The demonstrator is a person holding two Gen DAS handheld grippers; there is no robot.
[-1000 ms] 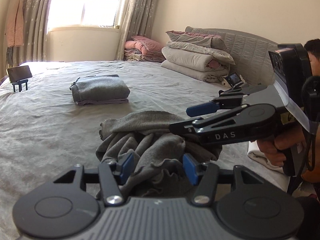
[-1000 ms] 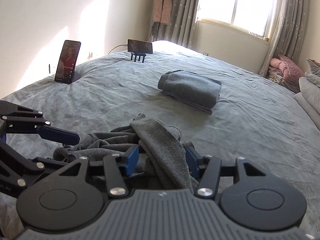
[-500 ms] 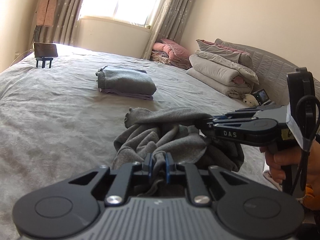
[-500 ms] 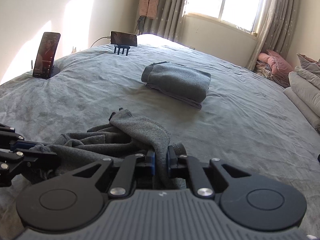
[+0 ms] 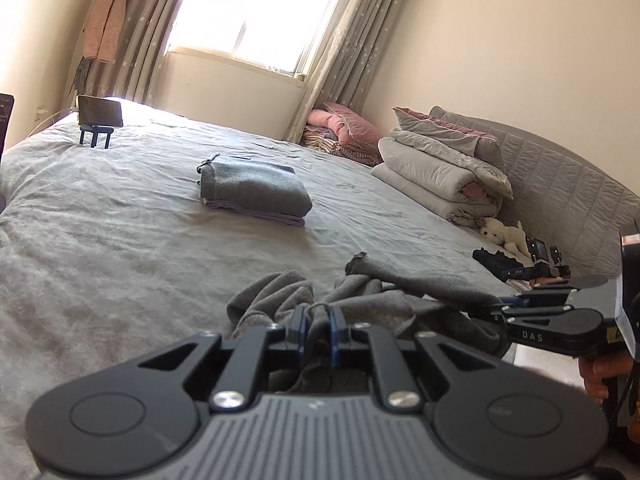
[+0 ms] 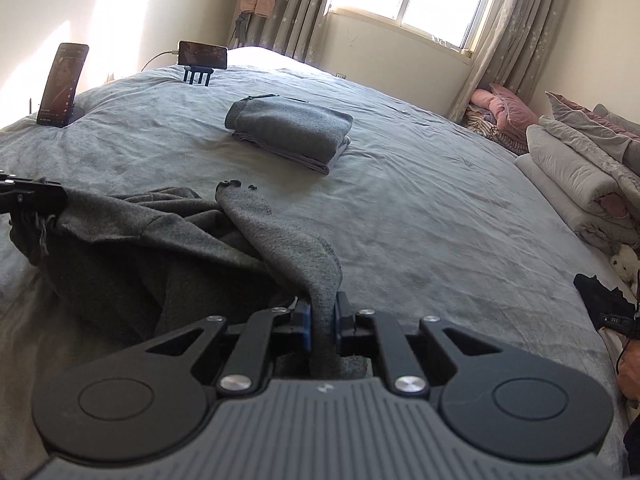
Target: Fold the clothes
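Your left gripper is clamped on a bunched fold of the grey sweater; your right gripper pinches its ribbed edge. The sweater lies crumpled, unfolded, on the bed, with the folded pile at twelve o'clock.

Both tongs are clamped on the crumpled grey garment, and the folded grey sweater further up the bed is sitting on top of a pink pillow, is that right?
Not quite. The folded grey sweater sits on a folded lilac garment, not a pink pillow, as the right wrist view shows. The rest holds: the left tongs and right tongs are both clamped on the crumpled grey garment.
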